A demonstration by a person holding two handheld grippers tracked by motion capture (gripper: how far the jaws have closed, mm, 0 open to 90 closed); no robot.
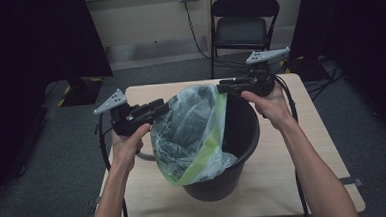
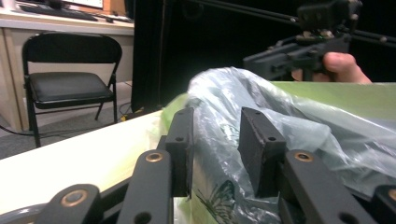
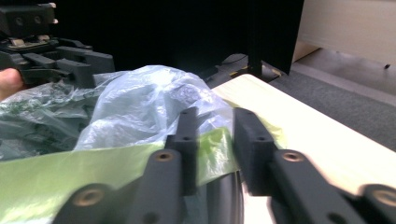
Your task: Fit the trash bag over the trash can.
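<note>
Though slack, bag [image 2: 219,154] between left gripper [image 2: 215,144] jaws

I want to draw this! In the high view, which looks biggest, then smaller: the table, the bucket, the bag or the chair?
1. Light wooden table
2. Round black plastic bucket and clear plastic bag with green rim: they look alike.
3. Black folding chair, though it stands farther away, so unsure.

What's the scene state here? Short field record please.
work: fitting a bin liner into a black bucket
liner: clear with green rim band, draped over the bucket's near-left rim, not yet spread around it
left gripper: at liner's left side, plastic between its fingers, gap visible
right gripper: at the green band on the far rim, fingers apart
surface: wooden table
background: folding chair
</note>
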